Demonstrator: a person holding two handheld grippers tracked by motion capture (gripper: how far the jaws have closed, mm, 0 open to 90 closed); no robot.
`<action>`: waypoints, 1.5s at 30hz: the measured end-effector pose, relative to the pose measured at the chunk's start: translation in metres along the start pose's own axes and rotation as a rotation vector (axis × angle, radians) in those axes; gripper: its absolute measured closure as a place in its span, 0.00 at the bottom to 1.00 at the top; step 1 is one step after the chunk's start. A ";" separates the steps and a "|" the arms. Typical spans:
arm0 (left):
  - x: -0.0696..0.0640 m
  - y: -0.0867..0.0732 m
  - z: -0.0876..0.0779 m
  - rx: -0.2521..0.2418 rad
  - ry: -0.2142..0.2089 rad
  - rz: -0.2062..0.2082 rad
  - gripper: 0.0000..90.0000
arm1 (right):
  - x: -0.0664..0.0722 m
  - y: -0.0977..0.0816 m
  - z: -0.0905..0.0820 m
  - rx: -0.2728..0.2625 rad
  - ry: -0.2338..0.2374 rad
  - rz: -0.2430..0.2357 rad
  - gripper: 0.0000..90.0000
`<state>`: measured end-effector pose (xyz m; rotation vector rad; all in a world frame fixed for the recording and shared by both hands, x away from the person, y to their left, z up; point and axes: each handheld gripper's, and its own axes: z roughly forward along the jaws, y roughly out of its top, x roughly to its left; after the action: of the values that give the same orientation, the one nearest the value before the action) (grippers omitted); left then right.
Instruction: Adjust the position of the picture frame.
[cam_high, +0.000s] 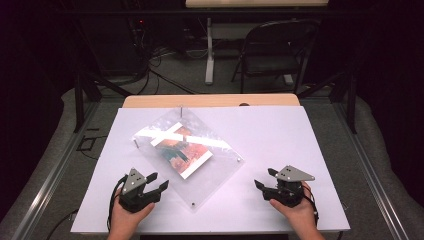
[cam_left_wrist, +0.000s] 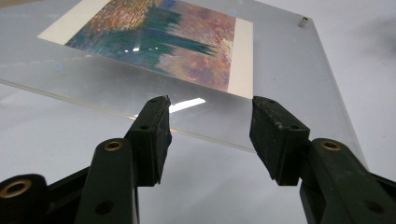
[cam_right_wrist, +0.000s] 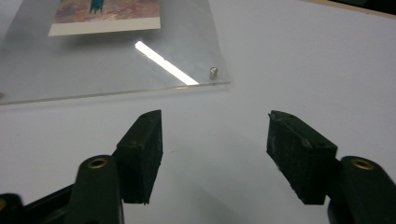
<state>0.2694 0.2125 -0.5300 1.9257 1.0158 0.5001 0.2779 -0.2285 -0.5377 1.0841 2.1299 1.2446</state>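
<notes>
A clear acrylic frame (cam_high: 210, 175) lies turned like a diamond on the white table cover (cam_high: 280, 135), with a colourful picture card (cam_high: 186, 151) under it and small metal pins (cam_high: 238, 160) at its corners. My left gripper (cam_high: 159, 182) rests at the frame's near-left edge, open, nothing between its jaws. In the left gripper view the frame's edge (cam_left_wrist: 93, 105) runs just past the open fingertips (cam_left_wrist: 154, 126). My right gripper (cam_high: 265, 178) sits to the right of the frame, open and empty. The right gripper view shows a corner pin (cam_right_wrist: 213, 72) ahead of the jaws.
The wooden table edge (cam_high: 210, 101) shows behind the white cover. A black folding chair (cam_high: 275, 50) and a table leg (cam_high: 209, 50) stand on the floor beyond. Metal rails (cam_high: 45, 180) run along both sides.
</notes>
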 end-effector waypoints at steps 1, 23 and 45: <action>-0.001 0.000 0.000 -0.002 0.000 0.005 0.53 | 0.000 0.000 -0.001 0.004 0.011 -0.002 0.44; 0.014 -0.005 -0.001 0.020 -0.014 -0.124 0.52 | -0.002 0.000 -0.001 0.026 0.060 0.029 0.50; 0.028 -0.004 0.019 0.181 0.052 -0.121 1.00 | -0.009 -0.003 0.000 0.024 0.090 0.096 0.50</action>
<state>0.2971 0.2266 -0.5448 2.0036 1.2394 0.4028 0.2819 -0.2370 -0.5403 1.1729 2.1874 1.3384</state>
